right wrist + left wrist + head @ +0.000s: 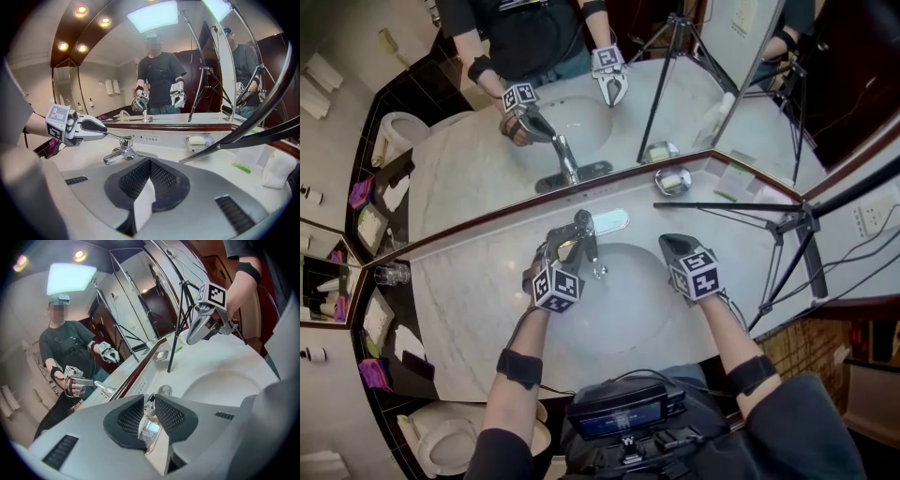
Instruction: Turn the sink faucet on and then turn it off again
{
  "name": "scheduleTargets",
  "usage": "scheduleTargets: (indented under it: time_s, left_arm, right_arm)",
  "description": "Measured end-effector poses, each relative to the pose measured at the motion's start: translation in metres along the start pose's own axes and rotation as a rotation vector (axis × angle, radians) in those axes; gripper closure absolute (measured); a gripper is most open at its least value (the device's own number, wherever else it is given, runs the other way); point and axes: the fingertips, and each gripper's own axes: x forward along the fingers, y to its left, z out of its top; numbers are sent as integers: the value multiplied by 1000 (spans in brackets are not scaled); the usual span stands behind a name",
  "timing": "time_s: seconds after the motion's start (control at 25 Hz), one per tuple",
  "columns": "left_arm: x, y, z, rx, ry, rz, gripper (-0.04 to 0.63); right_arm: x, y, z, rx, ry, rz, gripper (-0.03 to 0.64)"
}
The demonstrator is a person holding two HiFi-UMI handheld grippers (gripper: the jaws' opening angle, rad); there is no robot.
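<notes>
- Left gripper point(565, 247) clamped on the raised faucet lever point(111, 136) at the surface's back edge; probably the turning-on step.
- Right gripper point(670, 246), jaws together, empty above the basin point(623, 314).
- Next move: press the lever down.

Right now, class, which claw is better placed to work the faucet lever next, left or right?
Left. The left claw is closed on the faucet lever; the right claw is shut, empty, and apart from it.
</notes>
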Motion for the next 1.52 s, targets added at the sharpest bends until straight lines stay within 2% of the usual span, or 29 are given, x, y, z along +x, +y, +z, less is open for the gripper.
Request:
scheduleTargets:
  time_s: [0.12, 0.2, 0.6, 0.8, 0.96, 1.12, 1.4, 1.52]
  left_arm:
    - [-22, 3, -8, -38, 2, 36, 559]
    - [-38, 7, -13, -104, -2, 65, 594]
    - [-118, 33, -43, -630, -98, 223, 595]
    - [-136, 31, -56, -787, -137, 246, 595]
    - [-145, 31, -61, -829, -154, 268, 597]
    - [-146, 32, -63, -837, -167, 279, 595]
    - [-134, 33, -55, -747, -162, 278, 594]
    - [-120, 34, -52, -676, -135, 262, 592]
  right_arm:
    - [3, 9, 2, -7, -5, 16, 597]
    - [5, 15, 4, -14, -8, 27, 597]
    - [7, 41, 13, -47, -20, 64, 598]
    - [3, 42, 14, -46, -22, 64, 597]
    - [1, 40, 11, -42, -19, 60, 598]
    - [2, 39, 9, -38, -14, 57, 597]
    - [3, 37, 9, -32, -17, 58, 597]
    - [2, 34, 8, -27, -14, 51, 597]
